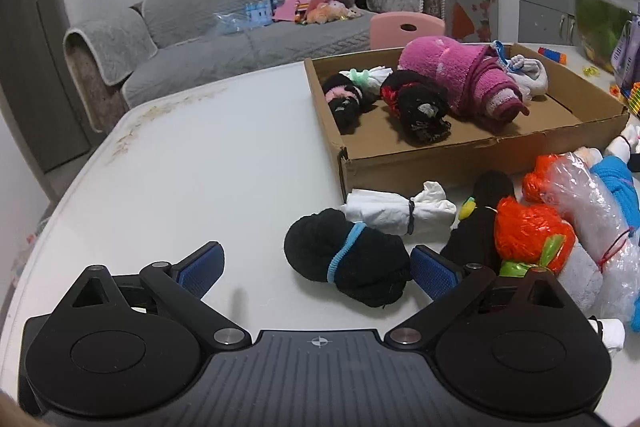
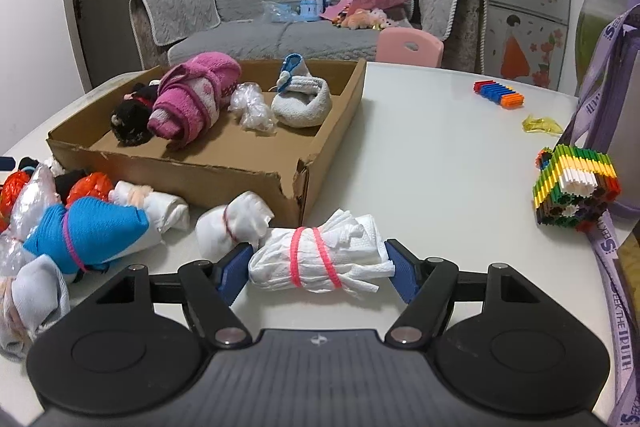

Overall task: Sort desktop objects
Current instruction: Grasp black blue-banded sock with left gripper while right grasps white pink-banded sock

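My left gripper [image 1: 316, 273] is open above the white table [image 1: 200, 167]. A black sock roll with a blue band [image 1: 352, 267] lies between its blue pads [image 1: 200, 269], close against the right one and untouched by the left. In the right wrist view my right gripper [image 2: 320, 269] is shut on a white paper bundle tied with pink bands [image 2: 320, 263], a pad pressing on each end. The bundle rests on the table just in front of the cardboard box [image 2: 180, 167]. That box [image 1: 460, 147] holds a pink towel roll [image 1: 460, 79], black sock rolls [image 1: 420, 111] and a white roll.
Loose bundles lie between the grippers: a white roll [image 1: 396, 211], orange-and-clear plastic bags [image 1: 532, 231], a blue sock roll [image 2: 92, 227], another white roll [image 2: 232, 219]. A coloured stick block [image 2: 576, 191], a lanyard and a jar stand at the right. A sofa is behind.
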Available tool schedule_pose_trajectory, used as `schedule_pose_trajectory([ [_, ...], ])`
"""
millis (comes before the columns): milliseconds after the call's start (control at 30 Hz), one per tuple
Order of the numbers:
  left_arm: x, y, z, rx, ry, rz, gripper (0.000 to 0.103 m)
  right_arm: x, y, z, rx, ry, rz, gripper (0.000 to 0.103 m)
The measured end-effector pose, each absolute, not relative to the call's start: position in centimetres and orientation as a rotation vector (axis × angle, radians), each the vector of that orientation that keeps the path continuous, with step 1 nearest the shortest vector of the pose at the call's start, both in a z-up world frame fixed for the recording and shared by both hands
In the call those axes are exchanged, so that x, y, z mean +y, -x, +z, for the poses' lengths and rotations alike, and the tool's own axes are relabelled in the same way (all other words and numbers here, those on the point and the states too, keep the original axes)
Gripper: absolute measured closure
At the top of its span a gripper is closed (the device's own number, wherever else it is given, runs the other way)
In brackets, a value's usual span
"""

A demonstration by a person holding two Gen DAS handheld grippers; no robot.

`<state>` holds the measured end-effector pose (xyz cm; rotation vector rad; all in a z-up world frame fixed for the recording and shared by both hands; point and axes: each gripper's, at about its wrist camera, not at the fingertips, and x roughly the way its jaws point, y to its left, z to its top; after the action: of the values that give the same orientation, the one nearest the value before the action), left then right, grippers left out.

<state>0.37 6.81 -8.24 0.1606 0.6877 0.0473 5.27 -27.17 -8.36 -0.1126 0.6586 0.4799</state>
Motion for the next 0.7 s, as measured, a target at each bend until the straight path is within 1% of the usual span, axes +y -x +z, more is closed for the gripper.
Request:
schedule_pose_trajectory([
  [300, 7.3, -0.6, -7.8, 0.652, -0.161, 0.029, 0.002, -27.5, -5.2, -8.3, 0.66, 0.102, 0.475, 0.035],
  [433, 7.6, -1.2, -7.9, 0.649, -0.159, 0.004, 0.002, -27.4, -5.4, -8.4, 0.656, 0.109, 0.473, 0.033],
  [567, 7.9, -1.7, -8.0, 0.639, -0.153, -0.022, 0.002, -27.5, -5.5, -8.4, 0.656, 0.11, 0.472, 0.032],
  [700, 7.6, -1.7, -8.4, 0.629, -0.213, -0.035, 0.001, -27.5, -5.6, -8.4, 0.657, 0.105, 0.475, 0.032],
])
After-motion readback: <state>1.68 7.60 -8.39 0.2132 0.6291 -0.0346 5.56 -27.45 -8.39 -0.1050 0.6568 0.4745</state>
